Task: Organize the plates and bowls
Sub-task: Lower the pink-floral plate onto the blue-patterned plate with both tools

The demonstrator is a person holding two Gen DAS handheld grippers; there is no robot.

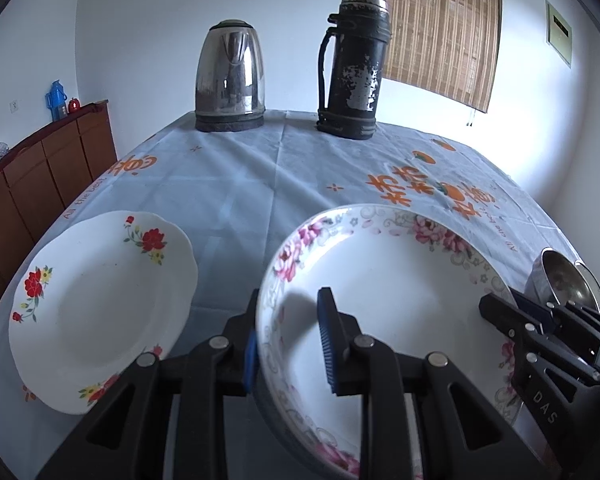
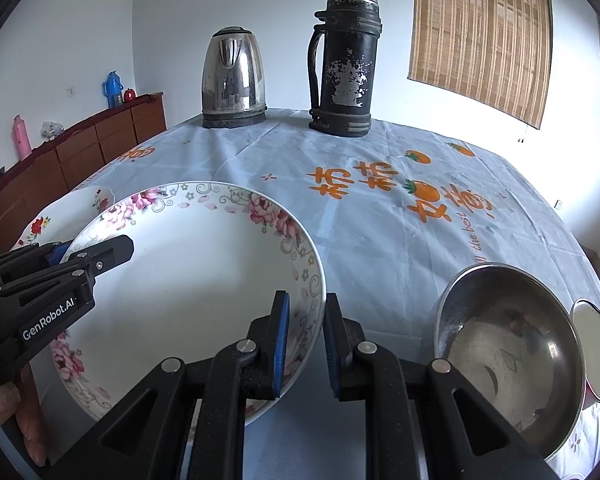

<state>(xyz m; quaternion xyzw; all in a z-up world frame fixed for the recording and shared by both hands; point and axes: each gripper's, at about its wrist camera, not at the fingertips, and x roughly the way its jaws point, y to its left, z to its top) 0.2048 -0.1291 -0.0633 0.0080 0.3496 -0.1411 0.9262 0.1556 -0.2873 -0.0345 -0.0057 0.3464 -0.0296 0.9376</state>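
"GenRobot.AI"-marked left gripper (image 2: 66,254) and "DAS"-marked right gripper (image 2: 304,340) each pinching opposite rims of pink-flowered bowl (image 2: 204,280) over "the best" tablecloth (image 2: 380,220).

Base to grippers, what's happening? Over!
Left gripper and right gripper both straddle pink-flower bowl rim. Red-flower plate left. Steel bowl right.

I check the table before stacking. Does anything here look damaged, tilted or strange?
The black thermos flask at the far edge has paint badly flaked off its side, with bare metal showing. The pink-flowered bowl is gripped at opposite rims by the left tool and right tool. No spill or crack is visible.
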